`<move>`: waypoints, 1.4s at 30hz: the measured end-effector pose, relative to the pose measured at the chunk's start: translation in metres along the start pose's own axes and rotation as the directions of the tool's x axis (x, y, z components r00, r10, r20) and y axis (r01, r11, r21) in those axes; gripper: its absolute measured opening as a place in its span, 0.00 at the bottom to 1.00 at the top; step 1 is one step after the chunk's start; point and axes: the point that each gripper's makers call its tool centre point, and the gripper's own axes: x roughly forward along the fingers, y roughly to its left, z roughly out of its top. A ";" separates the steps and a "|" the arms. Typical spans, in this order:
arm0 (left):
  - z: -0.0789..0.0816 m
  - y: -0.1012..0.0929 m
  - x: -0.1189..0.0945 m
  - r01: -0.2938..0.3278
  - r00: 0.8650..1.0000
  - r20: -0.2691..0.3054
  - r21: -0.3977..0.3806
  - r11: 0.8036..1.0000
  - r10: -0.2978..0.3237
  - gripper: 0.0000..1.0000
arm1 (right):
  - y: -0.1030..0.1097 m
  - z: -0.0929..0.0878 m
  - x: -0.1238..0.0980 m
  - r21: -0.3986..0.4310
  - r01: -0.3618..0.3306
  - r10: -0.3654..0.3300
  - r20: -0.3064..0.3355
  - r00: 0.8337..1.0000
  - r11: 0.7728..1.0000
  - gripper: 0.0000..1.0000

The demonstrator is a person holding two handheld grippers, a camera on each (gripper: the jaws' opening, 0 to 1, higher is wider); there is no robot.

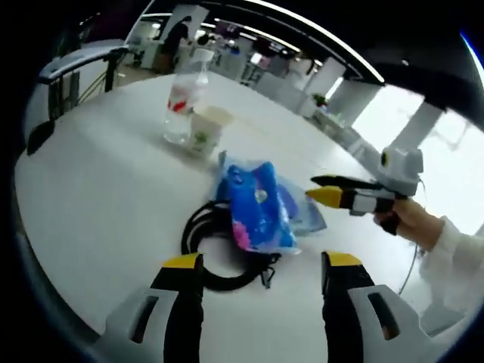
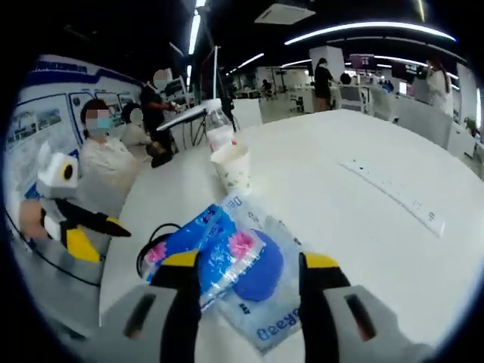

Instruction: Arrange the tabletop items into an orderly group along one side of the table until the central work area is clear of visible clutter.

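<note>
A: Which way does the packet lie from your jaws?

B: In your right gripper view the blue packet sits straight ahead, just past the tips of your right gripper, whose jaws stand apart and hold nothing. Its long axis runs slantwise across the gap, toward your left jaw. Your right hand is the nearer one.

A: And your left?

B: Your left gripper also has its jaws apart and bare; the packet lies ahead between them, a little beyond the tips, resting on a coiled black cable.

A: Count what you must group.

B: One blue packet, one flat clear pouch under it, one cable, one paper cup, one clear bottle just behind the cup, all on the white table
</note>
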 end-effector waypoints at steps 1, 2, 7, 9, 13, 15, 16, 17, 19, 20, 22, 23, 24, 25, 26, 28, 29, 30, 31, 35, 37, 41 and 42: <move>0.000 -0.001 0.002 -0.003 1.000 0.000 -0.015 1.000 0.003 0.59 | -0.001 0.002 0.002 -0.013 -0.006 0.006 -0.002 1.000 1.000 0.49; -0.001 -0.001 0.003 -0.005 1.000 0.000 -0.021 1.000 0.005 0.59 | -0.001 0.004 0.006 -0.030 -0.015 0.015 -0.002 1.000 0.999 0.49; -0.003 -0.002 0.010 -0.008 1.000 -0.024 -0.028 1.000 0.007 0.58 | 0.002 0.014 0.019 -0.089 -0.050 0.051 0.001 0.999 0.995 0.48; -0.004 0.000 0.014 -0.012 1.000 -0.028 -0.033 0.999 0.011 0.58 | 0.003 0.017 0.023 -0.097 -0.058 0.058 -0.002 0.998 0.994 0.48; -0.004 0.005 0.020 -0.022 0.999 -0.026 -0.091 0.996 0.020 0.57 | 0.002 0.020 0.031 -0.123 -0.086 0.087 0.003 0.996 0.989 0.46; -0.006 0.005 0.023 -0.025 0.999 -0.032 -0.093 0.995 0.022 0.56 | -0.001 0.016 0.038 -0.130 -0.114 0.112 -0.018 0.994 0.985 0.42; -0.007 0.006 0.024 -0.030 0.999 -0.040 -0.085 0.996 0.027 0.55 | -0.001 0.015 0.039 -0.128 -0.122 0.120 -0.023 0.992 0.984 0.39; -0.012 0.007 0.026 -0.043 0.997 -0.062 -0.066 0.997 0.039 0.54 | -0.001 0.014 0.041 -0.129 -0.131 0.129 -0.023 0.991 0.983 0.36; -0.015 0.008 0.029 -0.047 0.997 -0.071 -0.051 0.998 0.043 0.52 | 0.001 0.013 0.046 -0.145 -0.144 0.141 -0.034 0.989 0.979 0.34; -0.016 0.008 0.030 -0.047 0.997 -0.070 -0.055 0.997 0.043 0.51 | 0.004 0.013 0.047 -0.157 -0.150 0.145 -0.038 0.989 0.976 0.35; -0.016 0.008 0.031 -0.045 0.997 -0.065 -0.084 0.995 0.039 0.50 | 0.006 0.011 0.052 -0.193 -0.179 0.171 -0.055 0.984 0.965 0.35; -0.016 0.007 0.032 -0.043 0.997 -0.063 -0.092 0.995 0.037 0.48 | 0.007 0.011 0.055 -0.208 -0.189 0.180 -0.061 0.982 0.960 0.35; -0.016 0.007 0.033 -0.041 0.997 -0.062 -0.099 0.994 0.035 0.46 | 0.009 0.011 0.058 -0.226 -0.193 0.183 -0.067 0.981 0.955 0.34; -0.016 0.007 0.034 -0.041 0.997 -0.062 -0.106 0.994 0.035 0.45 | 0.009 0.012 0.061 -0.239 -0.197 0.186 -0.067 0.980 0.951 0.33; -0.016 0.007 0.035 -0.043 0.997 -0.061 -0.114 0.993 0.036 0.44 | 0.008 0.014 0.064 -0.240 -0.209 0.199 -0.064 0.978 0.948 0.30; -0.015 0.009 0.037 -0.045 0.997 -0.060 -0.127 0.991 0.037 0.43 | 0.013 0.016 0.068 -0.228 -0.239 0.233 -0.052 0.971 0.944 0.23; -0.014 0.009 0.038 -0.042 0.998 -0.052 -0.136 0.990 0.035 0.43 | 0.014 0.015 0.069 -0.226 -0.246 0.240 -0.055 0.969 0.943 0.21; -0.012 0.010 0.039 -0.040 0.999 -0.041 -0.154 0.987 0.034 0.44 | 0.015 0.012 0.071 -0.224 -0.258 0.249 -0.069 0.966 0.940 0.17; -0.012 0.011 0.040 -0.043 0.998 -0.044 -0.161 0.986 0.036 0.44 | 0.015 0.010 0.071 -0.224 -0.260 0.249 -0.075 0.966 0.939 0.14; -0.011 0.016 0.042 -0.053 0.998 -0.050 -0.175 0.983 0.045 0.31 | 0.022 0.002 0.069 -0.227 -0.290 0.274 -0.100 0.957 0.930 0.04; -0.012 0.014 0.041 -0.048 0.998 -0.051 -0.184 0.982 0.040 0.23 | 0.023 0.001 0.065 -0.229 -0.280 0.262 -0.106 0.959 0.932 0.02; -0.012 0.019 0.035 -0.066 0.997 -0.048 -0.189 0.980 0.058 0.10 | 0.024 -0.002 0.052 -0.190 -0.271 0.257 -0.096 0.962 0.944 0.00; -0.012 0.021 0.034 -0.071 0.997 -0.047 -0.193 0.979 0.063 0.08 | 0.024 -0.003 0.048 -0.182 -0.266 0.253 -0.093 0.963 0.947 0.00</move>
